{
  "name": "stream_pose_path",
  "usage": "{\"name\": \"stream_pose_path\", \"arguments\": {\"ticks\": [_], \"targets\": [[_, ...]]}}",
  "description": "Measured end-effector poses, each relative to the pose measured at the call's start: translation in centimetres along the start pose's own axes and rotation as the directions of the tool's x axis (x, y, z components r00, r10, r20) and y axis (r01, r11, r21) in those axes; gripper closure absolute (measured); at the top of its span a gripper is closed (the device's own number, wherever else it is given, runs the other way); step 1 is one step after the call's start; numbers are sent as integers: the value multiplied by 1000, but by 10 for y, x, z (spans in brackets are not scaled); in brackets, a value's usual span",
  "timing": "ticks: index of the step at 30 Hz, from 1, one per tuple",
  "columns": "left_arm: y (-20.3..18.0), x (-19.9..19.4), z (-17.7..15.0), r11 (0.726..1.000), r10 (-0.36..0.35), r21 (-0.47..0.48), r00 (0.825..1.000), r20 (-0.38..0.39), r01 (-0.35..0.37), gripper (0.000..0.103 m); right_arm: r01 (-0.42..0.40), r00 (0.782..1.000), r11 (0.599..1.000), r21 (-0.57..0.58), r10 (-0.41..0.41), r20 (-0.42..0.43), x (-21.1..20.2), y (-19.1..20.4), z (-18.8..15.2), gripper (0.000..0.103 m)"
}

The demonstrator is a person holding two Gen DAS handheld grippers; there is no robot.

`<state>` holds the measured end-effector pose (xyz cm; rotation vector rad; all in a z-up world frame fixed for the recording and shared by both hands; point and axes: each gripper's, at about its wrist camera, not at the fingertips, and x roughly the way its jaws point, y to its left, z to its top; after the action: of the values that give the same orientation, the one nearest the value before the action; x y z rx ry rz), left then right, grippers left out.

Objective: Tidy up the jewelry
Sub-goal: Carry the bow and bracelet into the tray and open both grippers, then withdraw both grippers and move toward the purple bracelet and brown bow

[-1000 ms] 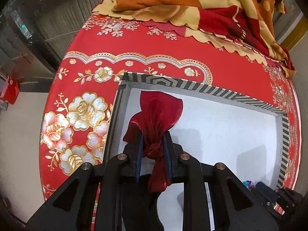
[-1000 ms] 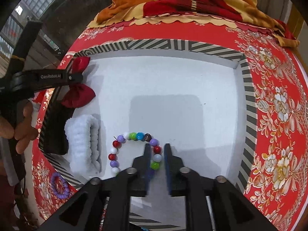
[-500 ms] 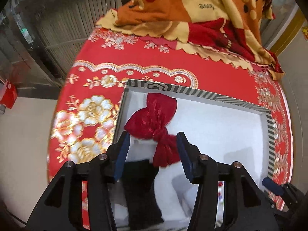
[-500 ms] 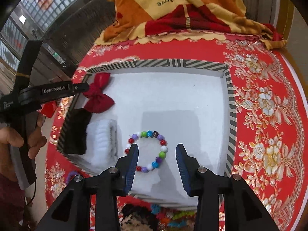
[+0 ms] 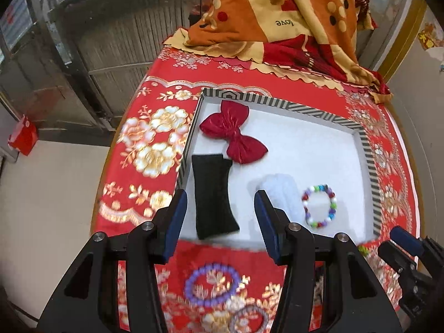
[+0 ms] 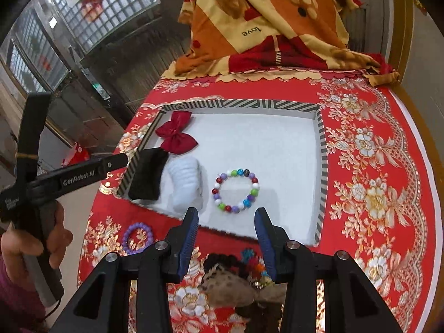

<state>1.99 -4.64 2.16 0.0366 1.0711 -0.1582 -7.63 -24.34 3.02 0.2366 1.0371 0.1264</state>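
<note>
Left gripper (image 5: pixel 220 219) jaws wide apart, nothing between them, hanging over the tray's (image 5: pixel 369 163) near edge. Black pouch (image 5: pixel 213 194) lies just ahead between the fingers' line; red bow (image 5: pixel 233 131) beyond it in the far-left corner. Right gripper (image 6: pixel 226 230) also spread, empty; multicolour bead bracelet (image 6: pixel 236 191) lies on the tray floor just ahead of its tips, white scrunchie (image 6: pixel 186 186) left of it. Purple bracelet (image 6: pixel 138 237) on the cloth (image 6: pixel 374 194), outside the tray.

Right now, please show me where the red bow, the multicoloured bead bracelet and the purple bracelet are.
red bow (image 5: pixel 234 136): left wrist view, centre knot.
multicoloured bead bracelet (image 6: pixel 254 180): right wrist view, a bead on its right side.
purple bracelet (image 6: pixel 127 231): right wrist view, left beads.
</note>
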Motion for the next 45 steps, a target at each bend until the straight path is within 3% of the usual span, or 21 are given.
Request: {"name": "stream_pose_path", "arguments": {"ticks": [19,34,40,45], "targets": [[-23,-49,-75,1000,7,6,1000,25,-7,53,-6,999,1000,-6,6,31,-51,-3,-51,63],[-32,-57,-96,1000,3,-3,1000,13,-3,53,5,1000,1000,-1,-5,23,-66,-22,-71,62],[-17,-49,-101,997,-44,-60,998,-42,41,53,18,1000,1000,12,-18,-8,-63,-36,-84,62],[3,-38,-107,993,-39,-111,996,-86,29,53,26,998,999,36,-24,-52,-52,-51,-98,62]]}}
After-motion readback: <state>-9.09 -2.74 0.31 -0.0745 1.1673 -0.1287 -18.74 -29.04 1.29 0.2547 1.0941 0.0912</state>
